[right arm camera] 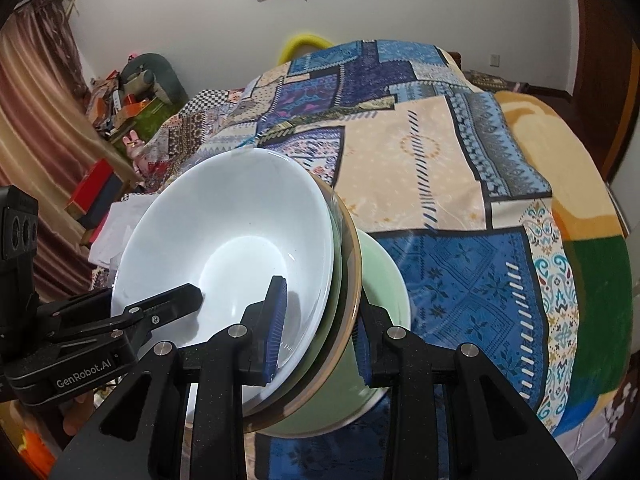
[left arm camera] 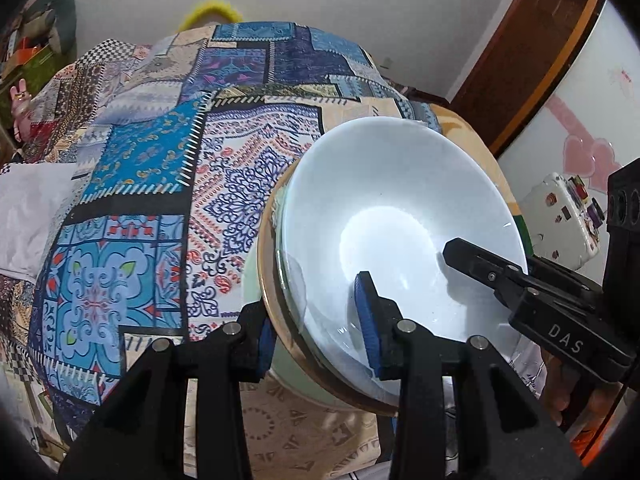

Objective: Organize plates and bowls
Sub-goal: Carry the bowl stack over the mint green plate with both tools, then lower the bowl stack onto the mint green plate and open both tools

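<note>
A nested stack of bowls is held above the patchwork cloth: a white bowl [left arm camera: 384, 208] sits inside a clear glass one, inside a pale green bowl [left arm camera: 288, 376] with a brown rim. My left gripper [left arm camera: 320, 332] is shut on the stack's rim, one finger inside the white bowl, one outside. My right gripper [right arm camera: 320, 324] is shut on the opposite rim of the same stack [right arm camera: 224, 232], over the green bowl [right arm camera: 380, 280]. Each gripper shows in the other's view: the right [left arm camera: 520, 280], the left [right arm camera: 120, 316].
The patchwork cloth [left arm camera: 160, 184] covers the surface under the bowls, also seen in the right wrist view [right arm camera: 460, 200]. Cluttered boxes [right arm camera: 120, 108] and a curtain stand at the left. A white case with stickers [left arm camera: 568, 216] lies at the right.
</note>
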Demonstrator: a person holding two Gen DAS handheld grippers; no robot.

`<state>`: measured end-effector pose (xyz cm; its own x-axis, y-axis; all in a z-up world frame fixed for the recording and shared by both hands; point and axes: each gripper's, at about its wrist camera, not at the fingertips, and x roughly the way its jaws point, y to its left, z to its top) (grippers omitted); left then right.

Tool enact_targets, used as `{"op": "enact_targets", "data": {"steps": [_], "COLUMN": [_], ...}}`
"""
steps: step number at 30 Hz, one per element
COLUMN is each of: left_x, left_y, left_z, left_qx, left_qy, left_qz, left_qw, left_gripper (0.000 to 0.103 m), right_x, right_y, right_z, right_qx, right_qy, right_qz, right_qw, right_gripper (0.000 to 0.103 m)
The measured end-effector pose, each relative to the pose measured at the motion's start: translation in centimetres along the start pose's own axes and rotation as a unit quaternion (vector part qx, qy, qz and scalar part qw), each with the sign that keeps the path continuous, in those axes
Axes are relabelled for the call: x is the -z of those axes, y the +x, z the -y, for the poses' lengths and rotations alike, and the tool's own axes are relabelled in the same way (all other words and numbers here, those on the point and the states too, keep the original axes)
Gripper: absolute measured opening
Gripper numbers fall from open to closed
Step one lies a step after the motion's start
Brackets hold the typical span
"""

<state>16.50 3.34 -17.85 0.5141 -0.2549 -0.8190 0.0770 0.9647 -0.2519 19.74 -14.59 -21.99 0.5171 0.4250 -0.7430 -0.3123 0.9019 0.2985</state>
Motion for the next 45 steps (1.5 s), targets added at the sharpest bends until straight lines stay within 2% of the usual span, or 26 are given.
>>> {"op": "enact_targets", "data": {"steps": [16, 26, 29, 31, 33, 38, 45], "left_x": [0.6, 0.8, 0.9, 0.9, 1.0, 1.0, 1.1], "left_y": [3.8, 4.0, 3.9, 3.6, 3.0, 0.3, -6.4], "left_z": [-0.4, -0.3, -0.3, -0.3, -0.2, 0.3, 2.5], "left_qx": [-0.014, -0.014, -0.012, -0.015, -0.023, -0.031, -0.035], "left_qy": [-0.001, 0.007, 0.001, 0.002, 0.006, 0.006, 0.032], "left_qz": [-0.043, -0.041, -0.044, -0.043, -0.036, -0.006, 0.084], "left_qw": [0.999, 0.999, 0.9989, 0.999, 0.9991, 0.9995, 0.9953], "left_gripper": [0.036, 0.036, 0.037, 0.039, 0.047, 0.051, 0.053], "right_x": [1.2, 1.3, 1.2, 1.1, 1.1, 0.8, 0.6], "right_y": [2.7, 2.6, 1.7, 0.9, -0.2, -3.6, -9.2], "right_z": [1.2, 1.4, 1.0, 1.0, 0.9, 0.5, -1.4], "right_qx": [-0.008, -0.011, 0.008, 0.016, 0.016, 0.013, 0.005], "right_qy": [0.014, 0.01, -0.006, -0.012, -0.016, -0.027, -0.057], "right_qz": [-0.032, -0.031, -0.02, -0.009, 0.004, 0.039, 0.107], "right_qw": [0.999, 0.999, 1.0, 1.0, 1.0, 0.999, 0.993], "right_gripper": [0.028, 0.029, 0.035, 0.045, 0.047, 0.048, 0.05]}}
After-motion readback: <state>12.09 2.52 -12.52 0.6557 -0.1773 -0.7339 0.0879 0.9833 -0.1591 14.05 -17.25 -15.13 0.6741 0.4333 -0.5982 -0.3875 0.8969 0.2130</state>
